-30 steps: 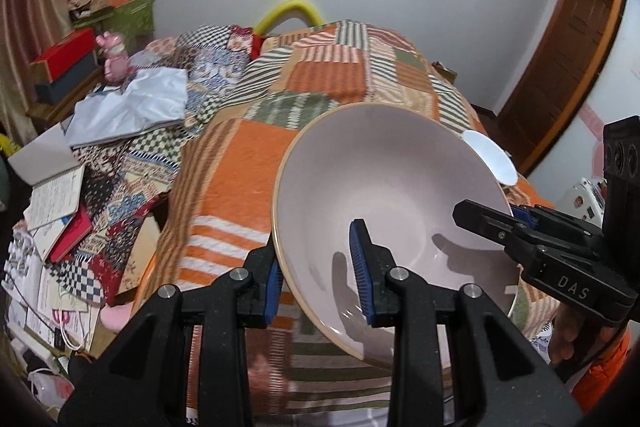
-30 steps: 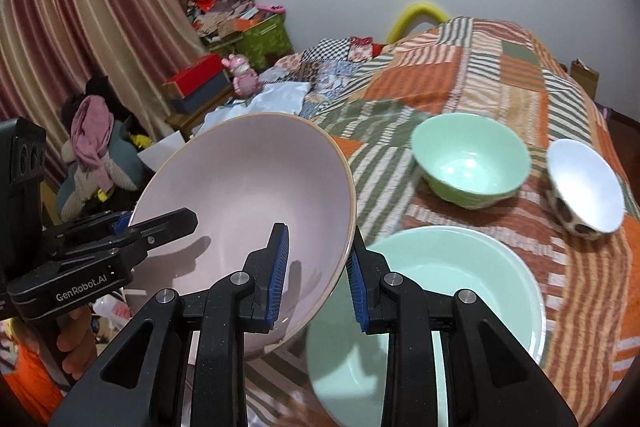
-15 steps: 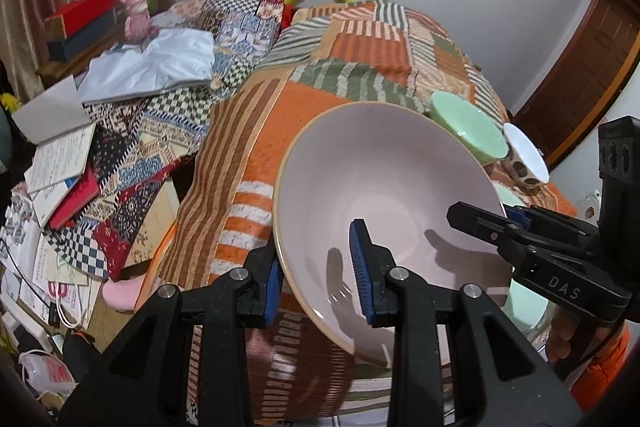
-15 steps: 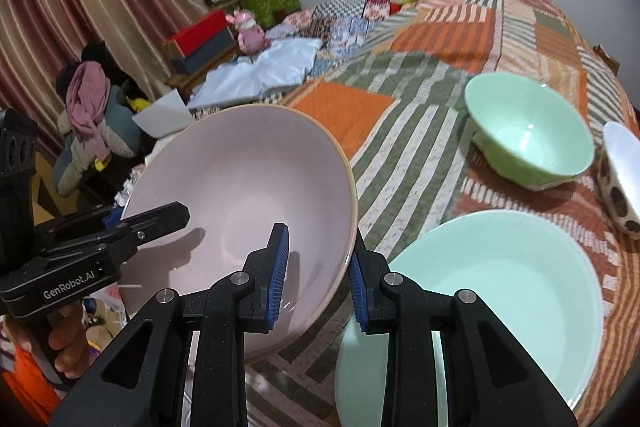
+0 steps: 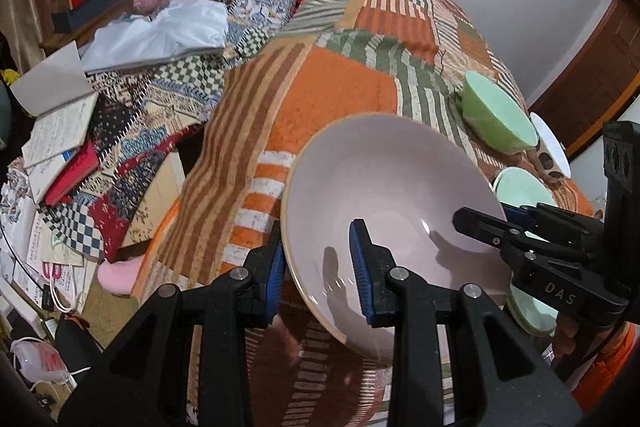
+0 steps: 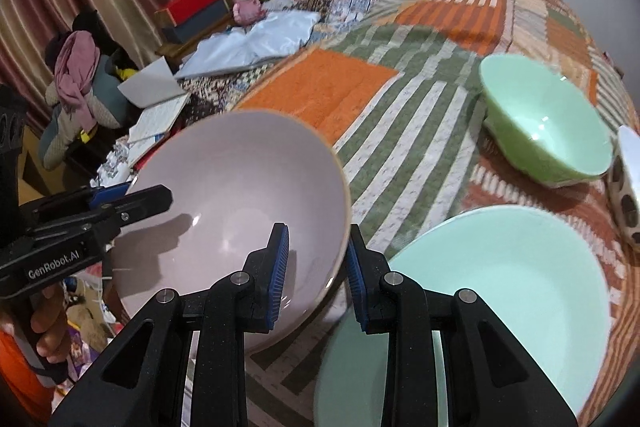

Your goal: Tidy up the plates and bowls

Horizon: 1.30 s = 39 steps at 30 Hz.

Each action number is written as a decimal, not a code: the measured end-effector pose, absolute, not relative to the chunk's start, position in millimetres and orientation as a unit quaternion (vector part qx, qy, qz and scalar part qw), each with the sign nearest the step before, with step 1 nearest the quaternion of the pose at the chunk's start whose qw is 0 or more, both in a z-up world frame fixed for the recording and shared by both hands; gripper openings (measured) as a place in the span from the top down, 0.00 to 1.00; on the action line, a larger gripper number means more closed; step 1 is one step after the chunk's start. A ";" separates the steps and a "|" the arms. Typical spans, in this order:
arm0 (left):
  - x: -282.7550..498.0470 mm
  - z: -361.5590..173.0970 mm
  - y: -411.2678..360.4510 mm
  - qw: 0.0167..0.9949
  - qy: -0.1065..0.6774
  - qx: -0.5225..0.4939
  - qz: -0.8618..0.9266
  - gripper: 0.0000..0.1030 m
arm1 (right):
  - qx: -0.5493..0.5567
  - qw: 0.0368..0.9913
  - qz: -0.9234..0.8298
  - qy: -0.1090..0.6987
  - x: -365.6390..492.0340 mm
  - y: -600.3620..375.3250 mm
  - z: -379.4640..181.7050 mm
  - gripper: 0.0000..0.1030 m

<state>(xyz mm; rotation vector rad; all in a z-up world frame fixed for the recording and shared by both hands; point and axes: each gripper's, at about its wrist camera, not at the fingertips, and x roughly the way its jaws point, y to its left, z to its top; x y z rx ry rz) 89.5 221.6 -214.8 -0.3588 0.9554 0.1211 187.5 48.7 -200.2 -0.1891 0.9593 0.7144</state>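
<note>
Left gripper (image 5: 318,259): lower centre of the left wrist view, jaws drawn narrow and clamped over the near rim of the pink bowl (image 5: 384,211), one blue pad outside the wall and one inside; the rim grip looks chosen because the wall is too wide to span otherwise. Right gripper (image 6: 318,267): lower centre of the right wrist view, jaws equally narrow, pinching the opposite rim of the same bowl in the same inside-outside fashion; the two-sided hold probably serves to keep a broad, shallow vessel level. Pink bowl: centre of the left view, centre left of the right view, tilted slightly and low over the patchwork cover (image 5: 332,87); whether its base touches the cloth cannot be told. Pale green plate (image 6: 500,299): lower right of the right view, just beside the pink bowl, lying flat, empty; a likely base for stacking. Green bowl (image 6: 548,131): upper right of the right view, upright on the striped cloth, apart from the plate. Spotted white bowl (image 6: 626,195): right edge of the same view, tipped on its side, just beside the green bowl. Loose papers and notebooks (image 5: 60,131): left of the left view, off the working area, no part of the task. Hand (image 6: 48,323): lower left of the right view, holding the left gripper's handle.
</note>
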 end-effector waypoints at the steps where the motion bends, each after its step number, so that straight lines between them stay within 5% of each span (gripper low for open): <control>1: 89.5 -211.2 221.4 0.873 0.454 -0.168 0.060 0.70 | -0.088 0.826 0.334 0.445 187.6 46.0 -196.2 0.75; 17: 97.7 -135.0 178.1 0.919 0.379 -0.101 0.045 0.69 | -0.058 0.891 0.262 0.367 192.2 -27.2 -134.4 0.75; 22: 113.9 -123.7 160.1 0.924 0.366 -0.101 0.036 0.63 | -0.060 0.901 0.238 0.358 200.3 -47.5 -130.4 0.75; 29: 145.2 -114.2 131.4 0.932 0.355 -0.076 0.022 0.40 | -0.050 0.900 0.218 0.373 218.0 -72.5 -139.8 0.74; 34: 172.5 -114.9 117.1 0.930 0.360 -0.067 0.007 0.32 | -0.033 0.896 0.213 0.389 233.5 -86.4 -148.5 0.49; 39: 201.9 -125.8 107.5 0.921 0.384 -0.063 -0.004 0.27 | -0.019 0.890 0.212 0.404 249.6 -94.6 -155.1 0.49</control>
